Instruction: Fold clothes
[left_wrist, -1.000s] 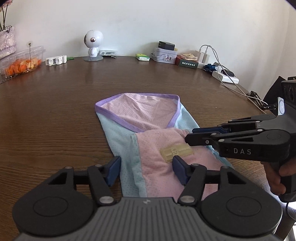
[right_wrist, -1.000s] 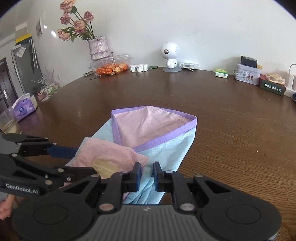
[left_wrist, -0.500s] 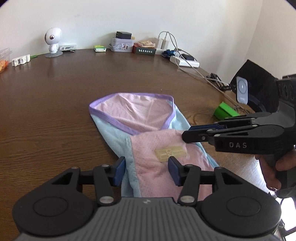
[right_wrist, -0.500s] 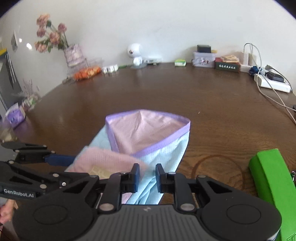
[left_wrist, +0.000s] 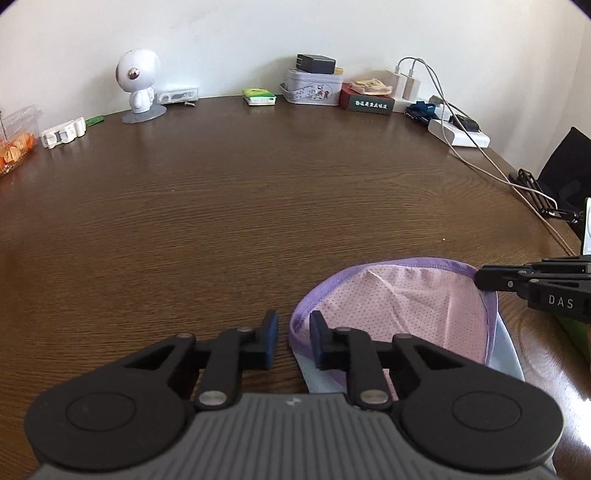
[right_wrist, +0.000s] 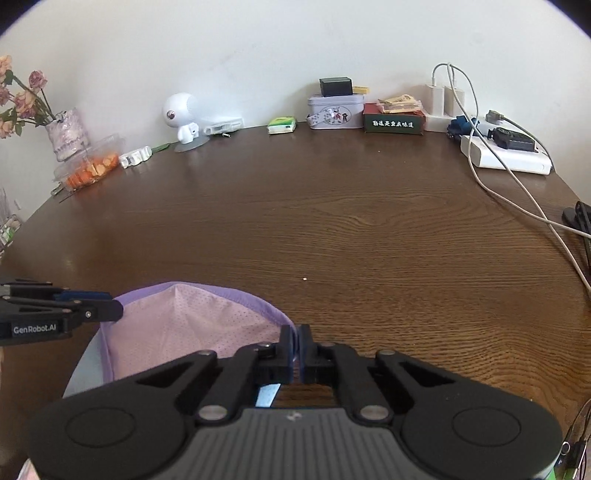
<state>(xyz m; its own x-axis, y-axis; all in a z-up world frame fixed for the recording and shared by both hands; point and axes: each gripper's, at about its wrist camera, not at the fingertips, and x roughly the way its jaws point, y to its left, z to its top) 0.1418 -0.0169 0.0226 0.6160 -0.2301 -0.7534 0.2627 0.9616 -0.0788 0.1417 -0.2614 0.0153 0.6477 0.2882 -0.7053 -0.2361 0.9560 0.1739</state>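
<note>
A pink mesh garment (left_wrist: 406, 306) with a purple waistband and pale blue panels lies on the brown table (left_wrist: 258, 203). My left gripper (left_wrist: 293, 332) is at the waistband's left corner. Its jaws are closing, a gap still shows, and the band's edge sits between the pads beside the right one. My right gripper (right_wrist: 296, 343) is shut on the waistband's right corner, with a purple sliver pinched between its pads. Each view shows the other gripper from the side: the right gripper (left_wrist: 480, 278) and the left gripper (right_wrist: 110, 308). The garment (right_wrist: 184, 328) is hidden below both gripper bodies.
Along the far wall stand a white robot figurine (left_wrist: 136, 85), a tin box (left_wrist: 312, 86), a dark box (left_wrist: 369, 101) and a power strip (left_wrist: 458, 134) with cables trailing down the right edge. A fruit container (right_wrist: 88, 166) and flower vase (right_wrist: 68, 133) sit far left.
Both grippers moved forward from the folded pink panel to the waistband's two corners. The left jaws narrowed. The right jaws closed on the band.
</note>
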